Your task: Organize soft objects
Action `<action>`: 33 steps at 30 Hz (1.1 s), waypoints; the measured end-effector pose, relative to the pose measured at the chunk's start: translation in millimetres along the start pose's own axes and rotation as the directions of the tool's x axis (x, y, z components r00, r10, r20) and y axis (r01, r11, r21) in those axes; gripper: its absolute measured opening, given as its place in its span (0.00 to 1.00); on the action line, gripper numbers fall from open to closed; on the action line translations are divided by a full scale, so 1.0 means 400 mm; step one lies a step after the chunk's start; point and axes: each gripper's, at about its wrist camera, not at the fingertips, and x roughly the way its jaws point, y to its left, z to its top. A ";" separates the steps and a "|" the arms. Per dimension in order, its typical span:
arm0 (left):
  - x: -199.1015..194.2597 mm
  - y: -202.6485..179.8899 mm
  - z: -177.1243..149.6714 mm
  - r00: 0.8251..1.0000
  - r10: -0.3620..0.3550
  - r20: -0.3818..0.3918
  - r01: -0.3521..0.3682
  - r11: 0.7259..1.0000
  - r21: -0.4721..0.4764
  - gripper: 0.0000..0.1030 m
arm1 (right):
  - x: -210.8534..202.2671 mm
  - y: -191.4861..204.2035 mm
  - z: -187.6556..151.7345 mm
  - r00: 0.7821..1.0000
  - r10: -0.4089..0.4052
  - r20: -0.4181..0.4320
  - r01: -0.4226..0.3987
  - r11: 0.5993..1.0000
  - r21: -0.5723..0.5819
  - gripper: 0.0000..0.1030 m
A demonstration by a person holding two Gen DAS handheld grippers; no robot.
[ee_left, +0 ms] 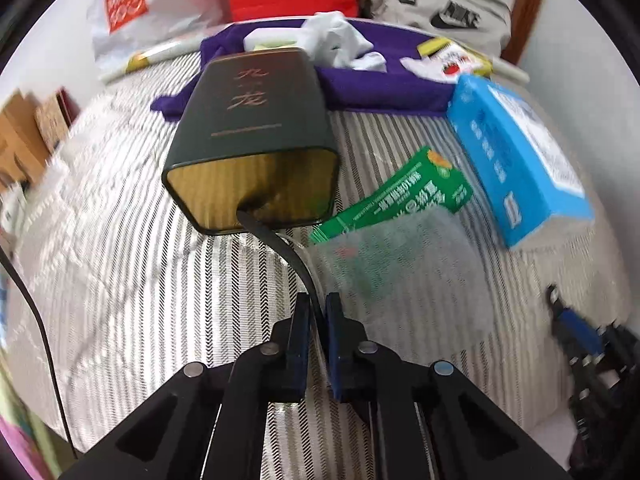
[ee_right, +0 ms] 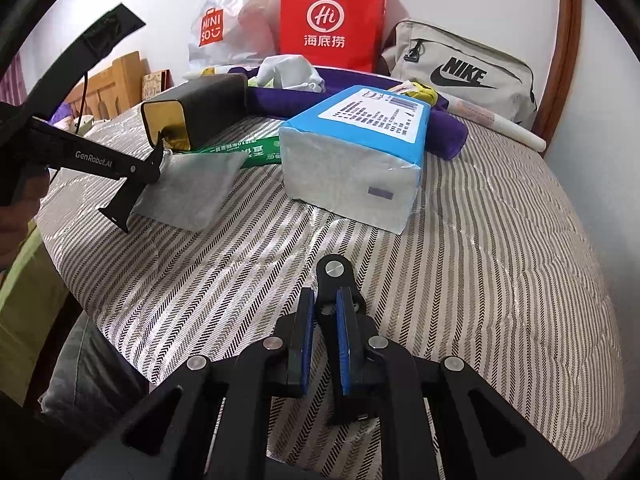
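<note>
Pinching the black strap [ee_left: 280,248] in left tool [ee_left: 318,304]; right tool [ee_right: 324,300] pressed together, empty; next, lift strap off the bed [ee_right: 480,260]

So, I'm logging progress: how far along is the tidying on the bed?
Nothing looks sorted yet: tissue pack, green packet and tin lie scattered on the bed. In hand: left gripper shut on a black strap beside the grey pouch; right gripper shut, empty. Left: practically everything.

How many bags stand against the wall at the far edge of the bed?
3: a white plastic bag on the left, a red paper bag in the middle, a grey sports bag on the right. More may be hidden behind.
</note>
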 end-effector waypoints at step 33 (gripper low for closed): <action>0.002 0.029 -0.017 0.995 -0.099 0.000 0.099 0.994 -0.040 0.07 | -0.024 -0.046 -0.022 0.997 0.058 -0.041 -0.055 0.996 0.063 0.21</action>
